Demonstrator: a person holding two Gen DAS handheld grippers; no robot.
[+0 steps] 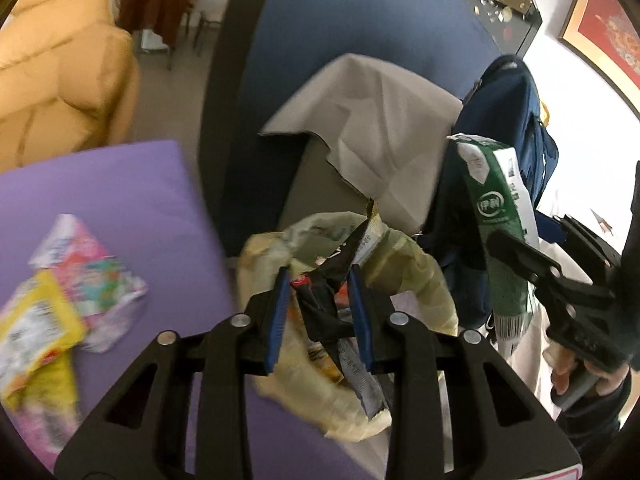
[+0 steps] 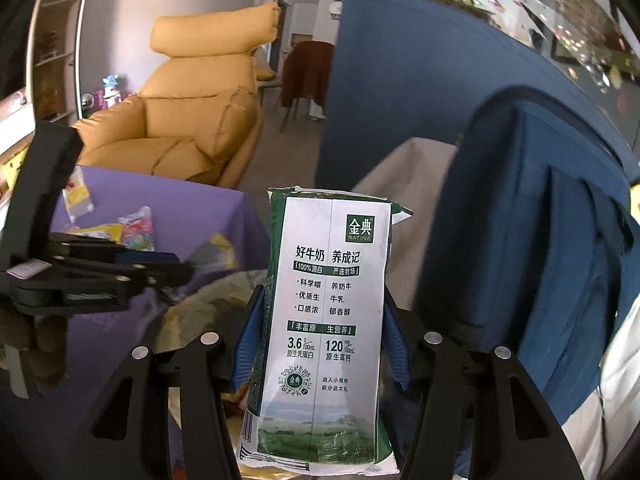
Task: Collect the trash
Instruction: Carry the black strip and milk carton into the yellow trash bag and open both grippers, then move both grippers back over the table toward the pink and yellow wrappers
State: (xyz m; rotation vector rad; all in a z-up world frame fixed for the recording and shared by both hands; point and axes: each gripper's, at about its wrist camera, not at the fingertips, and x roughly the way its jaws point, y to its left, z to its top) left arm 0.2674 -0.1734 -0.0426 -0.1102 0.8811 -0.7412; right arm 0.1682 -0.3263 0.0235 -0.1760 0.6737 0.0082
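my left gripper (image 1: 320, 276) is clamped on a crumpled dark wrapper (image 1: 328, 280), above a yellowish plastic bag (image 1: 416, 276) just beyond its tips. my right gripper (image 2: 322, 308) is clamped on a green-and-white milk carton (image 2: 332, 312), upright between the pads. left of my left gripper, more wrappers (image 1: 80, 280) lie on the purple surface (image 1: 132, 192). farther off stands a yellow armchair (image 2: 192, 120).
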